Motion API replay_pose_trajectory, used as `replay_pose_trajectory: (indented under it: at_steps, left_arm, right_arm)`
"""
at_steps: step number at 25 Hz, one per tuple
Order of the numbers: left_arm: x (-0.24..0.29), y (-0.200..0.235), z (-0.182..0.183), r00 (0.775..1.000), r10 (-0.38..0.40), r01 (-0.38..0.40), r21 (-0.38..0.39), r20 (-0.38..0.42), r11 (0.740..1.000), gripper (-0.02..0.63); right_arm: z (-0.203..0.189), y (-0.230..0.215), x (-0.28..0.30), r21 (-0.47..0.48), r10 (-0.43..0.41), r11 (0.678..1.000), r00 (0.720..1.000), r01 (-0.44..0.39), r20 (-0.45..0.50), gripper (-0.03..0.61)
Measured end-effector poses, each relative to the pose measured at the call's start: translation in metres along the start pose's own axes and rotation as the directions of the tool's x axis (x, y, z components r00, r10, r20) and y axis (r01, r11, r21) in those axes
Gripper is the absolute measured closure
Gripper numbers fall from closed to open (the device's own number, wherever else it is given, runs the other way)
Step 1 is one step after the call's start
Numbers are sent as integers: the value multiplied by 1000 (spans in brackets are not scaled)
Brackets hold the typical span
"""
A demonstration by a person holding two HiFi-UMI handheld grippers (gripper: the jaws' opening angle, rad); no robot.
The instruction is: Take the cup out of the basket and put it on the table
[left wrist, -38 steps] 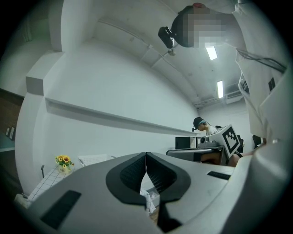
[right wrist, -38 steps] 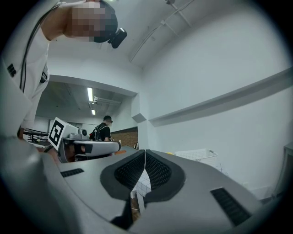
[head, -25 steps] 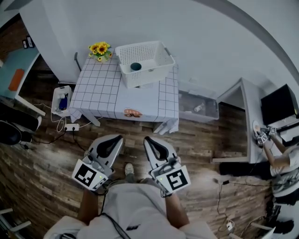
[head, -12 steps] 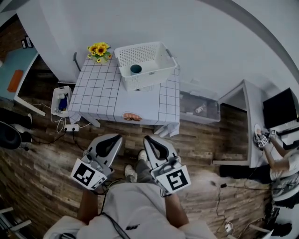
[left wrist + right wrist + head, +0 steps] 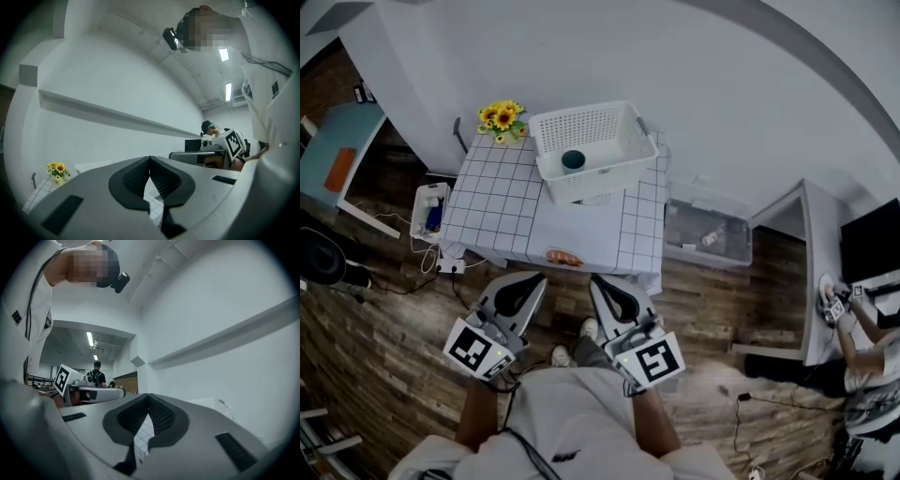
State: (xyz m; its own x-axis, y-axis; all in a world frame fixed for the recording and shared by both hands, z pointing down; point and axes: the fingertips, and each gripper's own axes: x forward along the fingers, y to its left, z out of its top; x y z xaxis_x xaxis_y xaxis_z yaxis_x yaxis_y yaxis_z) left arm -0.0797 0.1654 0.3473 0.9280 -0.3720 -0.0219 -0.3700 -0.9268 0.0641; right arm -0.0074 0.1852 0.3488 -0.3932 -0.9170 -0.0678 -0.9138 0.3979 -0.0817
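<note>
Cup [image 5: 573,160], dark teal, sits upright inside white perforated basket [image 5: 581,184], low and left of the basket's middle, upper centre of the head view. Basket stands on the far right part of the table [image 5: 502,202], which wears a white cloth with a dark grid. Sunflowers [image 5: 502,116] stand at the table's far left corner, just left of the basket and not touching it. Small orange object [image 5: 563,257] lies at the table's near edge; cannot tell what it is. Clear storage bin [image 5: 708,230] is on the wood floor to the right of the table. The 2 grippers are side by side in lower centre of the frame, short of the table's near edge and well apart from the cup. Left gripper [image 5: 521,281]: jaws closed, tips meeting, nothing between them. Right gripper [image 5: 613,285]: jaws likewise closed tip to tip, empty; its own view shows the basket's rim beyond the jaws to the right. Neither gripper touches table, basket or cup.
</note>
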Motion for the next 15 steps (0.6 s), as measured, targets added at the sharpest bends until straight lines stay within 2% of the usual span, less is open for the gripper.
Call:
replay_pose_trajectory:
  at_steps: [15]
  left_arm:
    - [60,12,3,997,73,-72,16,-29,997,604]
  right_arm:
    - [6,-64,16,11,70,998,998,-70,-3,566]
